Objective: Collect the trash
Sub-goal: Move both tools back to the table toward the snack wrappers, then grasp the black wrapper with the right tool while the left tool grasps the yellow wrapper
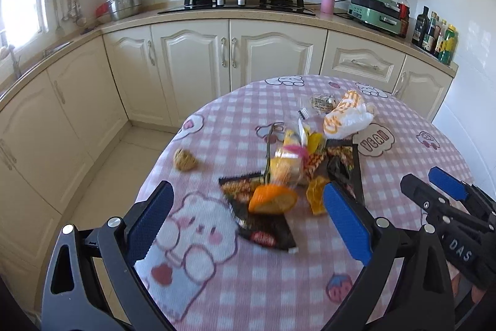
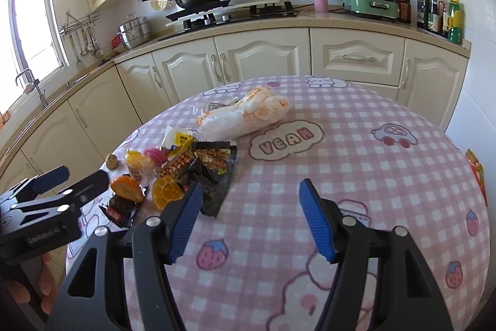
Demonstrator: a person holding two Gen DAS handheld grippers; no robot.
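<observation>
The left tongs (image 1: 248, 219) are held wide over the orange peel (image 1: 272, 200); the right tongs (image 2: 249, 219), also wide, hover empty. Trash is heaped at twelve o'clock on the bench (image 1: 279, 284). One wrapper should be pinched cleanly.

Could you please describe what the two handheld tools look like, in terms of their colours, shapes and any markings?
Both match: the left tool and right tool have black angular frames with triangular cut-outs, silver round pivot bolts, and two long fingers faced with ribbed blue pads. White lettering reading "DAS" shows on the right tool's body in the left wrist view. No cables or sleeves are visible; bare fingers show below the left tool.
</observation>
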